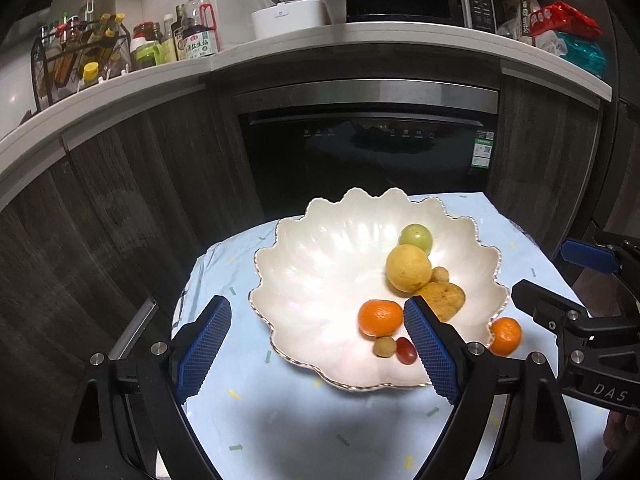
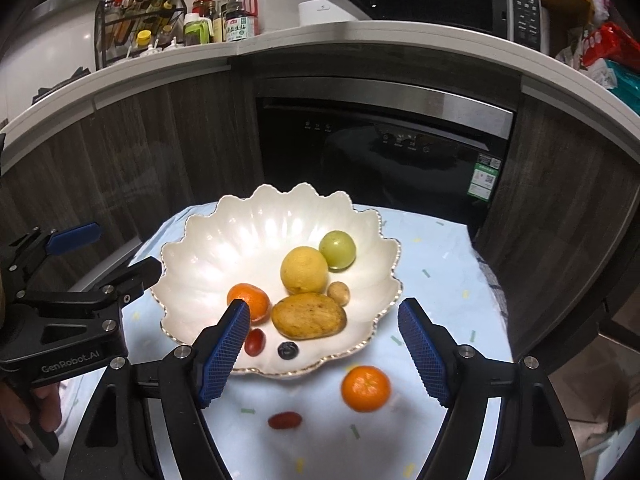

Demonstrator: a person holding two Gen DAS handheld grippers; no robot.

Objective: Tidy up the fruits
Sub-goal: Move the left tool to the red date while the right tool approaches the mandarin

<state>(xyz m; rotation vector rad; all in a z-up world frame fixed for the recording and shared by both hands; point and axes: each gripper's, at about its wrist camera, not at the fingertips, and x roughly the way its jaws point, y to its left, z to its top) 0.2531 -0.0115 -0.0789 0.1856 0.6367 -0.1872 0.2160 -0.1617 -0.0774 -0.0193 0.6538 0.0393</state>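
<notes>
A white scalloped bowl (image 1: 316,264) (image 2: 224,248) stands on a pale blue cloth. It holds a green fruit (image 2: 337,250), a yellow citrus (image 2: 304,270), a brown mango (image 2: 308,316), an orange (image 2: 248,300), a small longan (image 2: 339,293), a red cherry tomato (image 2: 255,342) and a dark berry (image 2: 288,350). A second orange (image 2: 365,388) (image 1: 505,336) and another red tomato (image 2: 284,420) lie on the cloth in front of the bowl. My left gripper (image 1: 316,308) (image 2: 108,254) hovers open at the bowl's near left rim. Open and holding nothing, my right gripper (image 2: 324,308) (image 1: 560,276) is above the loose orange.
The cloth-covered table (image 1: 320,420) is small, and its far edge faces a black built-in appliance (image 2: 380,152) and dark wood cabinets. Above runs a white counter (image 1: 360,46) with bottles, a microwave and packets. A hand (image 2: 40,404) grips the left tool.
</notes>
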